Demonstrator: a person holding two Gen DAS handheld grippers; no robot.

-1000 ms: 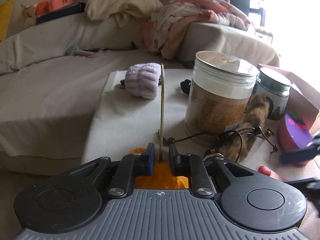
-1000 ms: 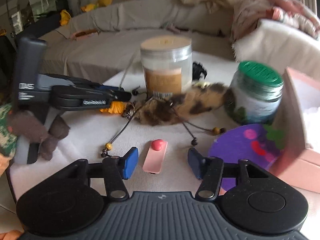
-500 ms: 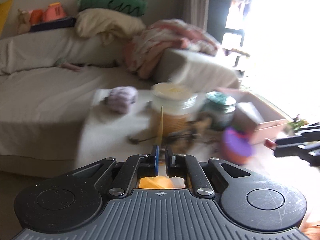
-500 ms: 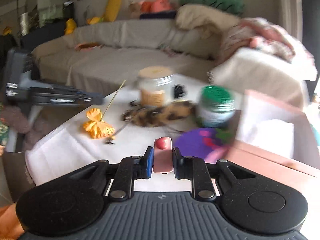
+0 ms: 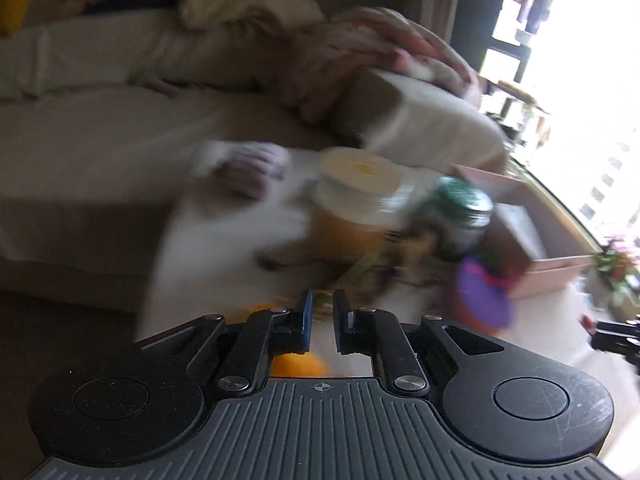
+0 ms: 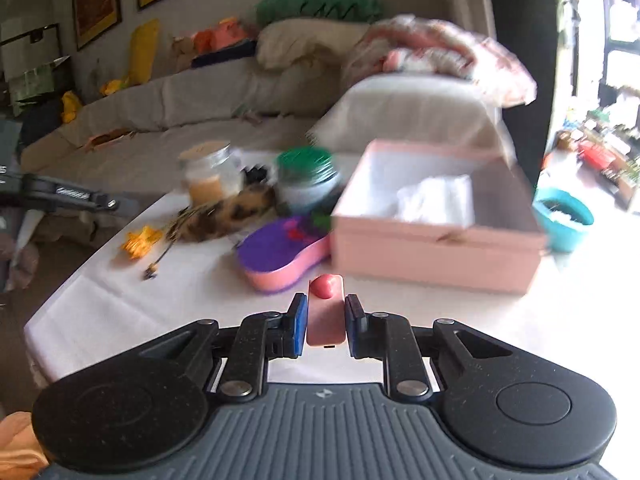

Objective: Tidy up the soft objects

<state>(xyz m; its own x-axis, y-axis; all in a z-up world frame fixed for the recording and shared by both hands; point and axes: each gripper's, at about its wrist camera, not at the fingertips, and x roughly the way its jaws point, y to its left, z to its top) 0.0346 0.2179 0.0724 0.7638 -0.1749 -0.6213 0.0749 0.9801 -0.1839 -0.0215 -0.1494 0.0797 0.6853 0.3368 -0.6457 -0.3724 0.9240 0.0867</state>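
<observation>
Behind everything runs the sofa, heaped with a cream pillow, a green cushion and a pink patterned blanket. In front of it your worktop is spread with a white cloth. On its right side sits the open pink box, with white paper inside. Just left of the box lies a purple-topped pink case, touching or nearly touching the box's corner. Behind the case stand two jars: a green-lidded jar and, further left, a cream-lidded jar. A furry leopard-print piece lies in front of the jars, with dark beaded cords trailing from it toward the worktop's front. An orange paper flower lies on the cloth left of the fur. A lilac plush ball rests at the far left corner of the worktop, well apart from the rest.

Your right claw is closed down on a small pink clip with a red knob, holding it above the cloth, near the front of the box and the case.

Your left claw has its fingers drawn close with a narrow gap between them; the view is heavily blurred, and you cannot tell whether anything is gripped. Something orange shows beneath it.
</observation>
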